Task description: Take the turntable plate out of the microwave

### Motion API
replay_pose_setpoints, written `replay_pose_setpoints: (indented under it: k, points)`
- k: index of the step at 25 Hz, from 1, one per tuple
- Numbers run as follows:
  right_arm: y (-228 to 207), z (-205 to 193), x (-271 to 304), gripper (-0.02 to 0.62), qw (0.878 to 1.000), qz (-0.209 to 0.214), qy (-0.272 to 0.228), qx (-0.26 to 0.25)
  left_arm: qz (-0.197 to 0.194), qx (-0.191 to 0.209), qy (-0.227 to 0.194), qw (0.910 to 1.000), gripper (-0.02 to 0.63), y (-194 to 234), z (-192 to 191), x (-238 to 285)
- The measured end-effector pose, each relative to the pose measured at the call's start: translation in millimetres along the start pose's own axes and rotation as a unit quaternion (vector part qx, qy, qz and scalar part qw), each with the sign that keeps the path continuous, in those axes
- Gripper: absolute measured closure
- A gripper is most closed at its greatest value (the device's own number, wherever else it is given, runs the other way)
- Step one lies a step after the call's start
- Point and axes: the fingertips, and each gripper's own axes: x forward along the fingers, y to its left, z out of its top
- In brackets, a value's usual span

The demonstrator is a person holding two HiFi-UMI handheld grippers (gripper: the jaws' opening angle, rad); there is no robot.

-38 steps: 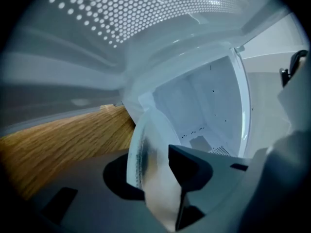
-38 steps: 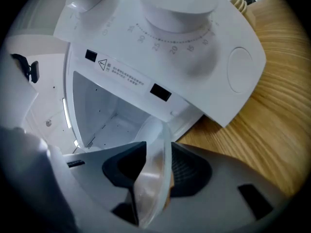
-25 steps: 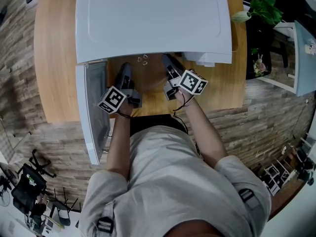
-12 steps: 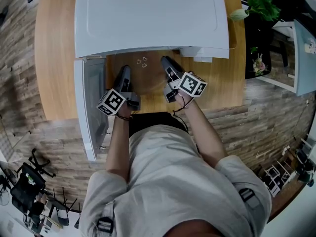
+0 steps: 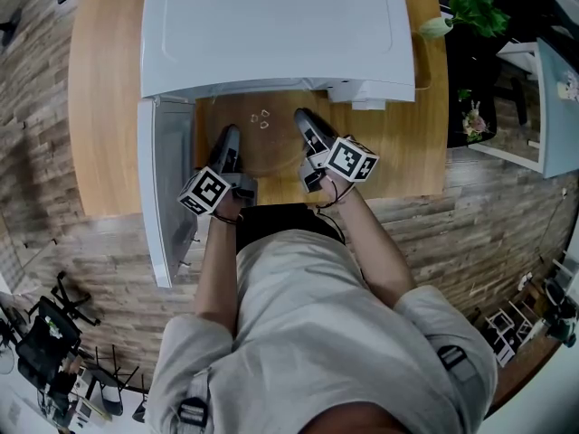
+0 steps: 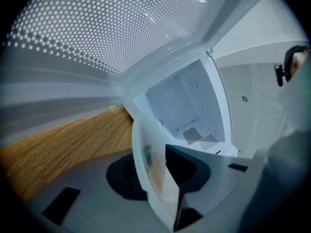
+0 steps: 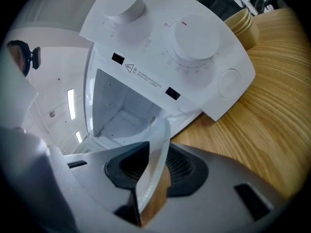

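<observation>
We hold the glass plate (image 5: 262,141) between our two claws, just outside the open mouth of the white microwave (image 5: 271,25) and over the wooden desk (image 5: 99,107). Our left claw (image 6: 160,178) is clamped on the plate's left rim, its pads pressed against the glass. Our right claw (image 7: 151,174) has the right rim between its pads, and its jaws are closing on it. The microwave door (image 5: 167,197) stands swung open at our left.
</observation>
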Motion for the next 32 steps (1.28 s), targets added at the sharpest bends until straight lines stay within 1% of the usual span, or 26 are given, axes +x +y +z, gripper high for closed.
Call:
replay_pose_setpoints:
  k: [5, 9, 12, 19, 23, 29, 32]
  points:
    - [7.1, -3.7, -3.8, 0.486, 1.000, 0.008, 0.002, -0.002, -0.002, -0.006, 0.000, 1.0000, 0.486, -1.8, -2.5, -7.0]
    - [6.6, -7.3, -7.2, 0.486, 1.000, 0.005, 0.000, -0.006, 0.000, -0.006, 0.004, 1.0000, 0.486, 1.0, -4.2, -12.7]
    - [9.0, -10.4, -10.4, 0.486, 1.000, 0.005, -0.001, -0.006, -0.006, -0.010, 0.007, 0.9999, 0.486, -3.9, -5.3, -16.6]
    - [10.7, -12.4, -21.0, 0.486, 1.000, 0.008, -0.005, -0.005, -0.002, 0.007, 0.005, 1.0000, 0.486, -3.4, -8.8, -23.9]
    - [9.6, -16.4, -29.0, 0.486, 1.000, 0.007, -0.007, -0.006, -0.009, 0.001, 0.007, 0.9999, 0.486, -9.0, -15.3, -28.8]
    - [11.4, -22.5, -42.7, 0.485, 1.000, 0.009, -0.009, -0.010, -0.005, 0.007, 0.010, 0.9999, 0.486, -5.8, -24.7, -40.6]
    - [12.8, -24.1, -51.0, 0.485, 1.000, 0.011, -0.012, -0.013, -0.014, 0.005, 0.010, 0.9998, 0.486, -13.0, -29.0, -45.1]
